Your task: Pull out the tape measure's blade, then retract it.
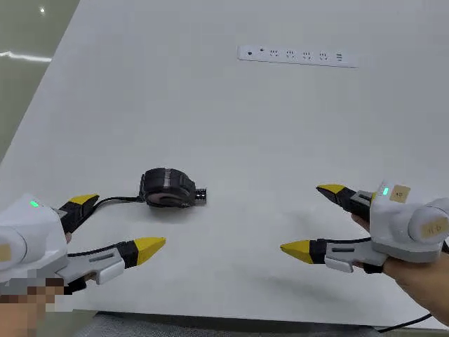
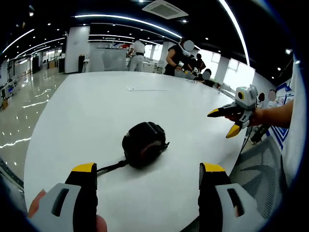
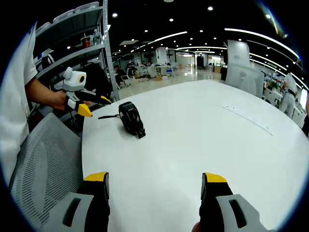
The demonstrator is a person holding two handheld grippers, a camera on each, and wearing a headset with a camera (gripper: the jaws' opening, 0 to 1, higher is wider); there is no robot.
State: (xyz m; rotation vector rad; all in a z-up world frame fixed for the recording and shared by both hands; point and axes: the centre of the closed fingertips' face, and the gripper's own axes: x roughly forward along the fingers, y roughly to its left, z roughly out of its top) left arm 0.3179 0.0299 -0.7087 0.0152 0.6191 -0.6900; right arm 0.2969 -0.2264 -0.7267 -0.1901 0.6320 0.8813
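A black tape measure point(image 1: 168, 188) lies on the white table point(image 1: 231, 119), its blade tip facing right and a black wrist strap point(image 1: 116, 201) trailing left. In the left gripper view the tape measure point(image 2: 144, 143) sits just ahead of my open left gripper point(image 2: 149, 170). The left gripper point(image 1: 116, 225) hovers at the near left, yellow fingertips spread, nothing held. My right gripper point(image 1: 316, 219) stands open at the near right, well apart from the tape. The right gripper view shows its jaws point(image 3: 154, 178) wide apart and the tape measure point(image 3: 131, 117) far off.
A white power strip point(image 1: 298, 55) lies at the far side of the table. A grey mesh chair point(image 3: 43, 164) stands by the near edge. Several people stand in the background of the left gripper view.
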